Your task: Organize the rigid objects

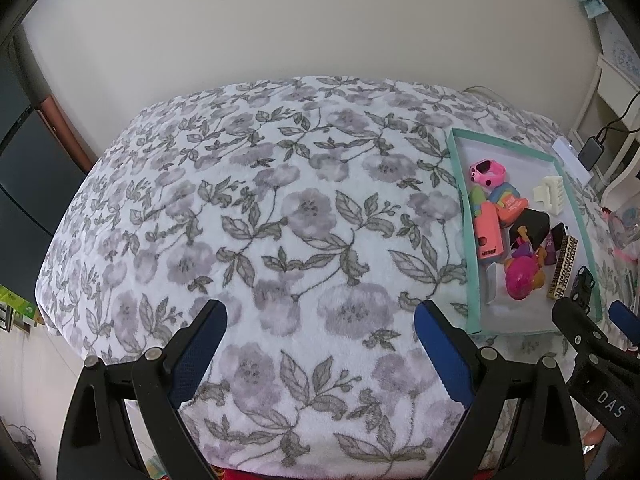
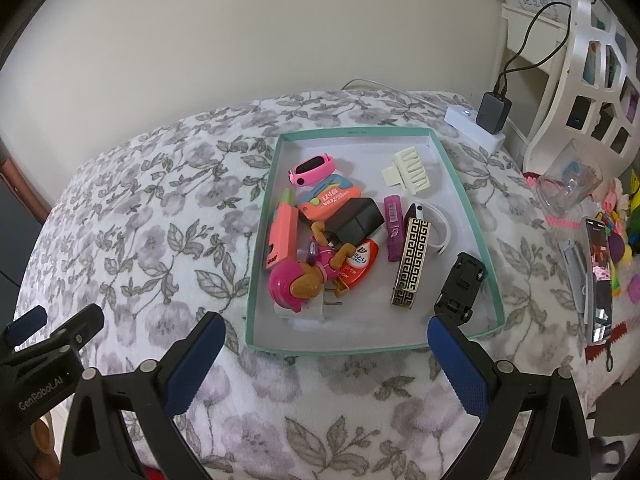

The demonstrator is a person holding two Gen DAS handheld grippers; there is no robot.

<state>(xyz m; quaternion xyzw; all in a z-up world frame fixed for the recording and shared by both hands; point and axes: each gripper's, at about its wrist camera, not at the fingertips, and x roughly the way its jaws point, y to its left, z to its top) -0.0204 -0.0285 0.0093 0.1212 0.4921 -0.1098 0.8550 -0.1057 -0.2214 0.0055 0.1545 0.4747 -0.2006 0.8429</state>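
Note:
A teal-rimmed shallow box (image 2: 468, 196) (image 1: 456, 160) lies on a floral blanket and holds several small items: a pink watch (image 2: 312, 169), a cream hair claw (image 2: 408, 171), a black charger block (image 2: 358, 218), a gold-and-black patterned bar (image 2: 412, 266), a black clip (image 2: 460, 284), a pink doll toy (image 2: 298, 280), and a salmon-coloured case (image 2: 280, 242). My right gripper (image 2: 326, 354) hovers open just before the box's near edge, nothing between its fingers. My left gripper (image 1: 320, 338) stands open over bare blanket, left of the box.
A white power strip with a black charger (image 2: 494, 114) sits behind the box. To the right lie a phone (image 2: 600, 280), a clear glass (image 2: 568, 182) and colourful toys (image 2: 618, 236). A white shelf (image 2: 592, 64) stands at far right. The floral blanket (image 1: 280, 220) spreads left.

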